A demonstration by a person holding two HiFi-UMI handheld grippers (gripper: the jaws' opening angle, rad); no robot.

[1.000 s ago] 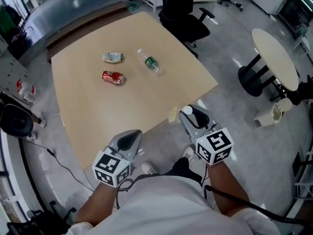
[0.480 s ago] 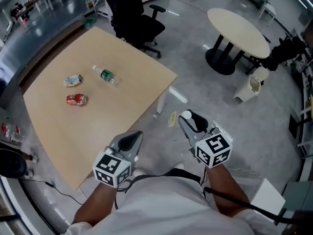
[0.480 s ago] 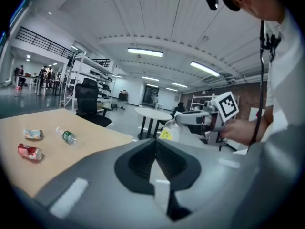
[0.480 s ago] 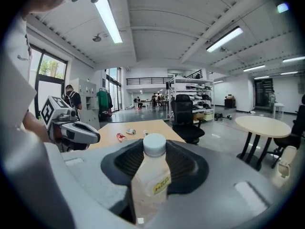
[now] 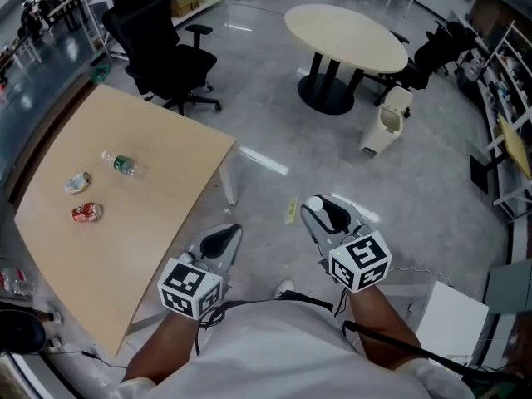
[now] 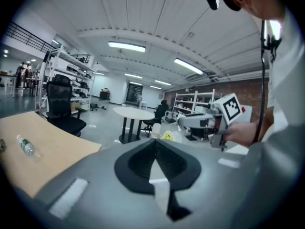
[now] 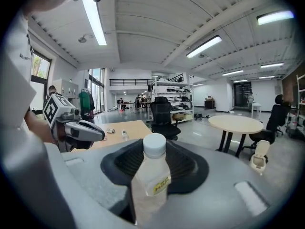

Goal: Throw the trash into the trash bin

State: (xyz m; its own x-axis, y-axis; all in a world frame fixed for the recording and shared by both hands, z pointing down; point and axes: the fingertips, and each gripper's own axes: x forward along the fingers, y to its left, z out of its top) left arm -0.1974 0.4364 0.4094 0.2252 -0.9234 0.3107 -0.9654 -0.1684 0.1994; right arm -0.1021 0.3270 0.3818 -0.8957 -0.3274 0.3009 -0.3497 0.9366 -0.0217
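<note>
I have the right gripper [image 5: 326,216] clenched on a white-capped plastic bottle [image 7: 151,178]. The jaws stand wide around its body and the cap pokes out ahead of them. The left gripper [image 5: 220,241] has its jaws pressed together at the tips. The trash bin [image 5: 383,123] is a small pale one standing on the floor just beside the round table [image 5: 345,36], well apart from both grippers, so by my reckoning the carry is only partway done. The bin's mouth looks narrow, so a release from too high or off to one side could bounce the bottle off the rim onto the floor. The smooth bottle could also slide forward out of the jaws if I tip the gripper down too early. The table's pedestal crowds the bin on one side, and a black cable trails from the rig behind the person's arm; either could snag an approach. Three more pieces lie on the wooden counter [image 5: 141,223]: a crushed red can [image 5: 86,213], a crushed pale can [image 5: 79,182] and a clear bottle with a green label [image 5: 123,165]. A yellow scrap [image 5: 291,209] lies on the floor near the counter's corner. I cannot tell whether the bin's lid is open or just tilted. The bottle's lower half is buried in the jaws, and a pale sliver shows in the seam of the left jaws — paper or bare gap, I can't say.
</note>
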